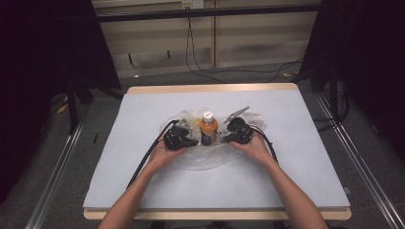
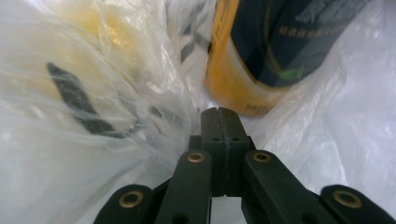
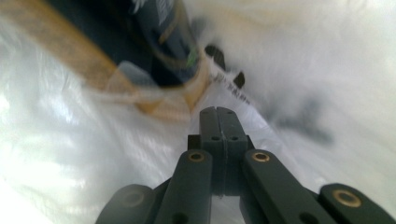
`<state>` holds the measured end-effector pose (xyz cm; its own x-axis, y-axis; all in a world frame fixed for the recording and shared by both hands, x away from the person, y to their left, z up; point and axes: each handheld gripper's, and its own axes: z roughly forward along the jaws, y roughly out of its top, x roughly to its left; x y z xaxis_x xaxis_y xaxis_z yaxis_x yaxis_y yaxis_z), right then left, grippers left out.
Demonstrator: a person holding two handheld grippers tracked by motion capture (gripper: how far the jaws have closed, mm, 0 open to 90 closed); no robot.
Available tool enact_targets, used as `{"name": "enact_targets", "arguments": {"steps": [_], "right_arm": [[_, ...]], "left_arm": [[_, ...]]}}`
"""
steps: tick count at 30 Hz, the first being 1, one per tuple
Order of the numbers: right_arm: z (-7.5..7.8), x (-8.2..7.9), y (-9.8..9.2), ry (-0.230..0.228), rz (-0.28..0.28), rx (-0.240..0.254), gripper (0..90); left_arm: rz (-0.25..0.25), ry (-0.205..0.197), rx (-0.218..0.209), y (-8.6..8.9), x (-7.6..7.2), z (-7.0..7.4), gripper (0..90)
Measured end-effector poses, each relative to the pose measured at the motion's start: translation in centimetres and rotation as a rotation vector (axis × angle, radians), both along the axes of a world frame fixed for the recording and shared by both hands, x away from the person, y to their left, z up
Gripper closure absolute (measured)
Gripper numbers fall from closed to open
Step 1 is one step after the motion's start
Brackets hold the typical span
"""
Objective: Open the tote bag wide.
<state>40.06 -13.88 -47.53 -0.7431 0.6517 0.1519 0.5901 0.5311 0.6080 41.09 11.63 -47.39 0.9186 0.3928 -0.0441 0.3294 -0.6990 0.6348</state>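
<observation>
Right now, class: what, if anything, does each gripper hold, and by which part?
Both jaws are shut. Whether the left gripper or right gripper pinches the plastic bag cannot be told.

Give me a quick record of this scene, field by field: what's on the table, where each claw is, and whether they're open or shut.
surface: pale table
bag: clear plastic bag, crumpled at table centre
bottle: orange bottle, white cap, upright in the bag
left claw: shut, beside the bottle's left, against the bag
right claw: shut, beside the bottle's right, against the bag
film pinched: cannot tell

Orange bottle (image 1: 208, 128), dark label, white cap (image 1: 207, 115)
</observation>
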Motion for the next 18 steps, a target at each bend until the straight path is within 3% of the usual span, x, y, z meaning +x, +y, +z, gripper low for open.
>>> {"name": "enact_targets", "arguments": {"steps": [3,5,8,9,11,15,16,18], "right_arm": [[0.3,-0.4,-0.3,0.013,0.021,-0.037,90.0],[0.4,-0.6,-0.5,0.025,0.031,-0.049,90.0],[0.5,-1.2,-0.9,0.017,0.049,-0.07,90.0],[0.6,-1.4,-1.1,0.02,0.055,-0.071,90.0],[0.6,-1.7,-1.7,0.023,0.066,-0.07,90.0],[0.5,-2.2,-3.4,0.027,0.048,-0.053,90.0],[0.5,-2.4,-3.8,0.03,0.037,-0.049,90.0],[0.5,-2.5,-4.8,0.025,0.014,-0.045,90.0]], "left_arm": [[-0.012,-0.014,0.046,0.2,0.0,0.3,90.0],[0.008,0.012,0.04,0.5,-0.1,0.3,90.0],[0.013,0.016,0.05,0.9,0.0,0.4,90.0],[-0.001,0.015,0.073,1.2,0.1,0.5,90.0],[0.031,0.02,0.061,1.5,-0.1,0.5,90.0],[0.066,0.026,0.067,3.2,0.1,0.6,90.0],[0.048,0.019,0.09,3.9,0.3,0.7,90.0],[0.091,0.029,0.062,4.8,0.3,0.5,90.0]]}}
